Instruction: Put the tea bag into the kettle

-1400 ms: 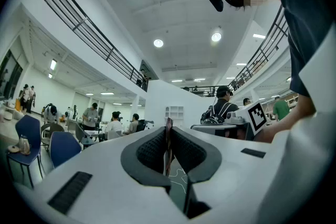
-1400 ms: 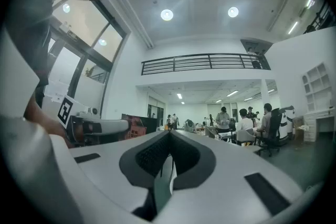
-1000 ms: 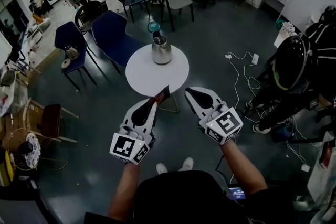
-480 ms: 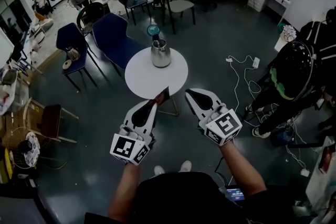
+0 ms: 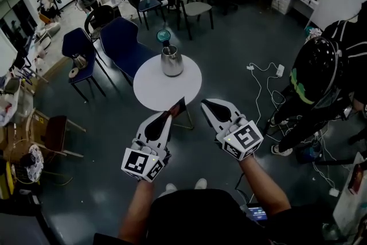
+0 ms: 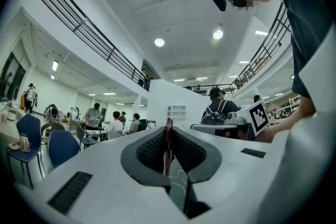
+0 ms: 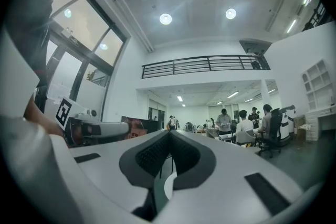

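The round counter (image 5: 150, 94) and kettle (image 5: 172, 61) are drifting slightly leftward in the head view, while the left gripper (image 5: 169, 113) is pinching the tea bag (image 5: 178, 105) between its fingers well short of the kettle, ready for carrying, and the right gripper (image 5: 205, 102) is idling, fingers pressed together on nothing.

One kettle (image 5: 171, 61), one tea bag (image 5: 178, 105), one round table (image 5: 156, 92), two claws (image 5: 170, 113) (image 5: 205, 102).

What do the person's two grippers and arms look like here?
The left gripper and right gripper are white shells tapering to pointed jaws lined with black ribbed pads. Each carries a cube with black-and-white square markers. The person wears a dark top, forearms uncovered.
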A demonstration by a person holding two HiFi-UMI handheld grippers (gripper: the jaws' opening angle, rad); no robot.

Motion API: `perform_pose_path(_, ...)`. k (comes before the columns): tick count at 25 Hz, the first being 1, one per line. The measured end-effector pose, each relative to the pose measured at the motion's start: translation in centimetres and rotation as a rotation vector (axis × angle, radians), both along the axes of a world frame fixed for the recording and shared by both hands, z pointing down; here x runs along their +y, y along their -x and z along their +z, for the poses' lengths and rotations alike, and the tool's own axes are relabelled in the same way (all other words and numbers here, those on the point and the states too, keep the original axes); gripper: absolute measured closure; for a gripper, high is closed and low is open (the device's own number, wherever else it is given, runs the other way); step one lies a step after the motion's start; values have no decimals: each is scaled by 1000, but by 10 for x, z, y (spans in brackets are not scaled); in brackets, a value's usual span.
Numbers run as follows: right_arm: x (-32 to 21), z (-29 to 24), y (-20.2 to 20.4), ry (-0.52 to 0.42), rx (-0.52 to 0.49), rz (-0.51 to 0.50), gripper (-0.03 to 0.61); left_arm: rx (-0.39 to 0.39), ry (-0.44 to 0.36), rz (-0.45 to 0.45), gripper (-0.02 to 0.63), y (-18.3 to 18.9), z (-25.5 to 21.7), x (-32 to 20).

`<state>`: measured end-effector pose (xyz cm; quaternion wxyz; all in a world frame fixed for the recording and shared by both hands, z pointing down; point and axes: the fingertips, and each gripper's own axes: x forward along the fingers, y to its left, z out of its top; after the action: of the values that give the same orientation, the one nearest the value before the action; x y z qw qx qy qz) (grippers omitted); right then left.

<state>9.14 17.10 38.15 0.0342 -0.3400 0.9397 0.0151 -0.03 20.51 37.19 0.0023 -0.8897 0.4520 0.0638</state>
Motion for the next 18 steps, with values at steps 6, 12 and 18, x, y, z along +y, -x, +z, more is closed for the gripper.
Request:
perform_pose_path(6, 1, 8, -17, 9, -7, -5, 560, -2, 5, -11, 575, -17, 8, 4)
perform_pose_path(12, -4, 11, -23, 27, -16, -16, 560, -5, 17, -29, 575, -22, 6, 1)
perform_pose_path(18, -11, 13, -24, 31, -25, -27, 560, -6, 27, -41, 575, -23, 9, -5)
